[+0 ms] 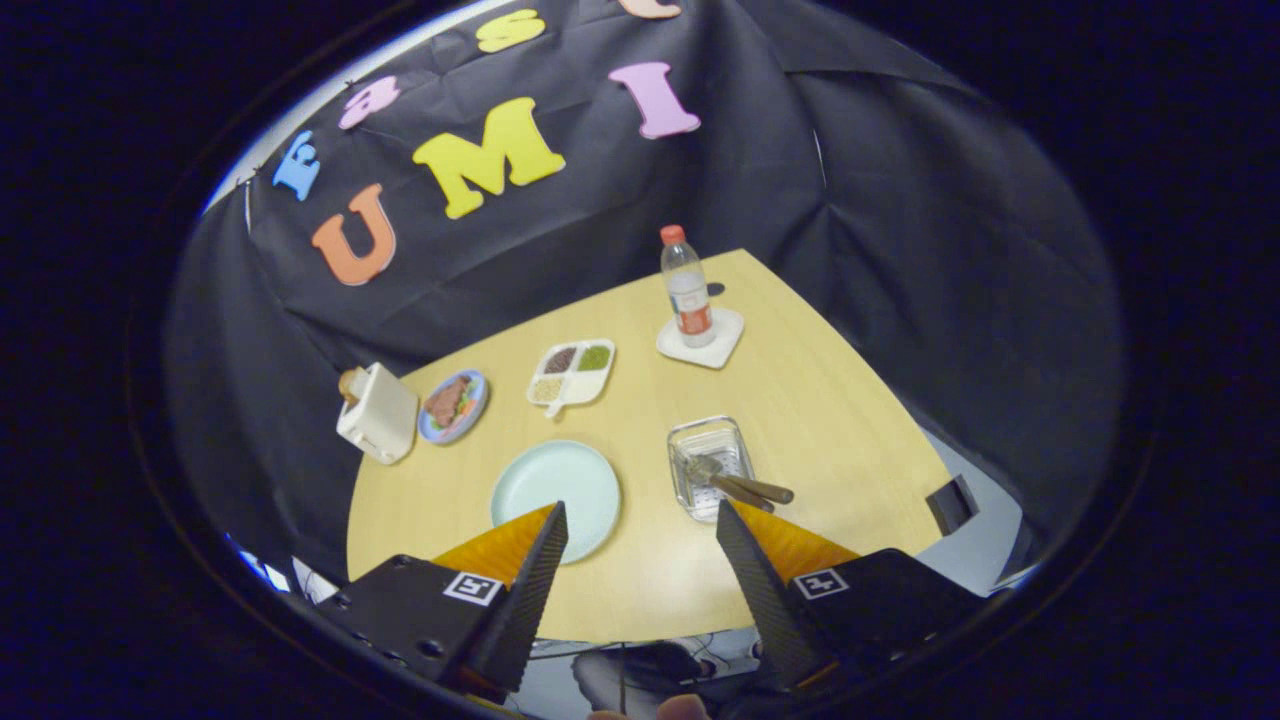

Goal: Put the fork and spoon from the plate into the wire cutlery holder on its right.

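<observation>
A pale green plate (557, 487) lies bare on the wooden table (820, 420), just beyond my left finger. To its right stands the wire cutlery holder (711, 468). The fork and spoon (735, 484) rest inside it, their brown handles sticking out over its right rim. My gripper (640, 520) hovers high above the table's near edge, open, nothing between its fingers. The holder sits just ahead of the right fingertip (729, 516).
Further back stand a white toaster (378, 413), a small blue plate of food (453, 405), a white divided dish with grains (571, 374) and a water bottle (687, 287) on a white coaster. A black object (952, 503) sits off the table's right corner.
</observation>
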Demonstrator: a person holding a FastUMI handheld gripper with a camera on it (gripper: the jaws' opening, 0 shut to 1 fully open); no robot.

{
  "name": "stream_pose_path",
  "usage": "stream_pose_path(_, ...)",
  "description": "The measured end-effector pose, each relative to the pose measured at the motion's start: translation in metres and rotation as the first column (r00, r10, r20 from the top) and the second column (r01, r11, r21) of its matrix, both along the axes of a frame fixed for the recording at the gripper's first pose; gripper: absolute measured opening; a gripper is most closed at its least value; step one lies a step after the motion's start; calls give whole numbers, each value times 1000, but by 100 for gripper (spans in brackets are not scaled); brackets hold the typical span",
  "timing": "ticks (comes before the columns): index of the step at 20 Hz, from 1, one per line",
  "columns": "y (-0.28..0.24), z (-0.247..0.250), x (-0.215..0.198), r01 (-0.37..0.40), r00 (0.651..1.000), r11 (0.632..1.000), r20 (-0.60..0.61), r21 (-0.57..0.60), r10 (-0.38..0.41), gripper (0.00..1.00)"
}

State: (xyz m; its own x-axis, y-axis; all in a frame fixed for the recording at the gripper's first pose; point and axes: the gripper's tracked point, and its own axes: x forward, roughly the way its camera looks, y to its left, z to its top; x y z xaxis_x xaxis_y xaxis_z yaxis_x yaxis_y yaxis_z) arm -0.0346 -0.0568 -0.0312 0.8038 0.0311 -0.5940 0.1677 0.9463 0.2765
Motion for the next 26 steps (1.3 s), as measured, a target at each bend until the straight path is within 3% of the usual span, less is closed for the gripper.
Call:
stream_pose_path(3, 9, 39, -1, 0, 966, 988, 255, -152, 39, 89)
stream_pose_path(6, 18, 76, -9, 91, 866, 959, 496, -268, 57, 89)
stream_pose_path(9, 45, 76, -22, 99, 810, 961, 582, -258, 73, 90)
stream_pose_path(12, 63, 61, -28, 127, 777, 943, 621, -308, 98, 90)
stream_pose_path(18, 106, 27, -28, 74, 776, 955, 619, -287, 125, 91)
stream_pose_path(26, 117, 28, -31, 89, 774, 946, 620, -313, 132, 91)
